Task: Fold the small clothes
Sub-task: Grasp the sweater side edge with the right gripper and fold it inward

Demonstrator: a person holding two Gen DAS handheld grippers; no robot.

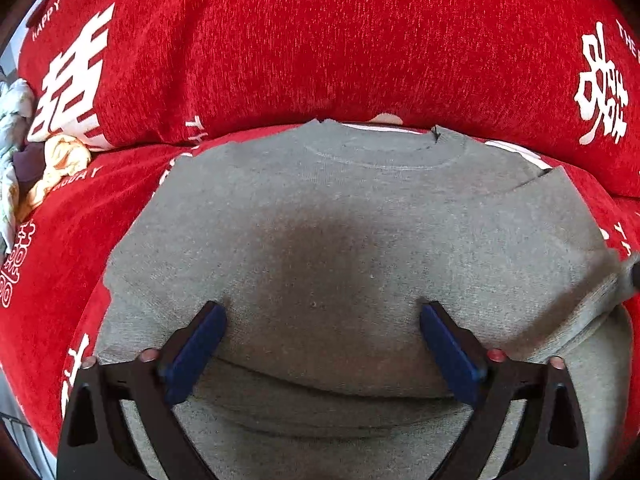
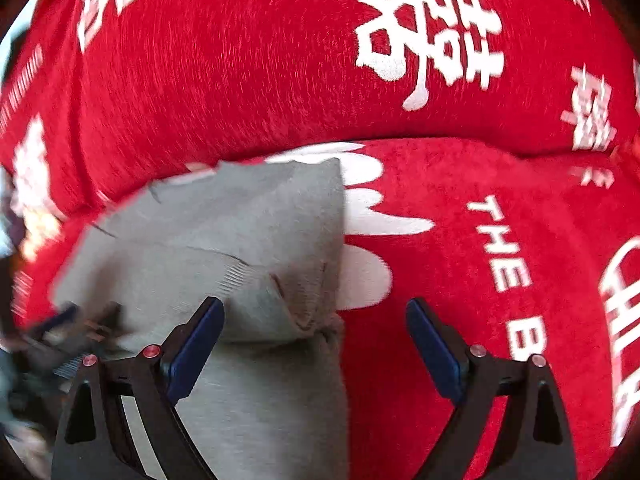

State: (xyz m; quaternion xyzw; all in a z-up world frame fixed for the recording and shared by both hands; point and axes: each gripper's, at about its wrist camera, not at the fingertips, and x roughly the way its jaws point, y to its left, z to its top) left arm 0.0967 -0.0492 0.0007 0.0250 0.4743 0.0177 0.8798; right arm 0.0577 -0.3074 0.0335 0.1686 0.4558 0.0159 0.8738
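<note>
Grey sweatshirt (image 1: pixel 340 220) lies flat on red sofa cover (image 1: pixel 280 40) with white characters, neckline toward backrest, sleeve folded in across body on right. My left tool (image 1: pixel 323 314) hovers over lower chest, blue pads wide apart, nothing between them, not pressing cloth. My right tool (image 2: pixel 315 308) hangs at sweatshirt's right edge (image 2: pixel 256 232), pads also wide apart, holding nothing; one finger (image 2: pixel 196 340) over grey fabric, other over bare red cover. Crumpled pale clothes (image 1: pixel 52 160) heaped at far left on seat.
</note>
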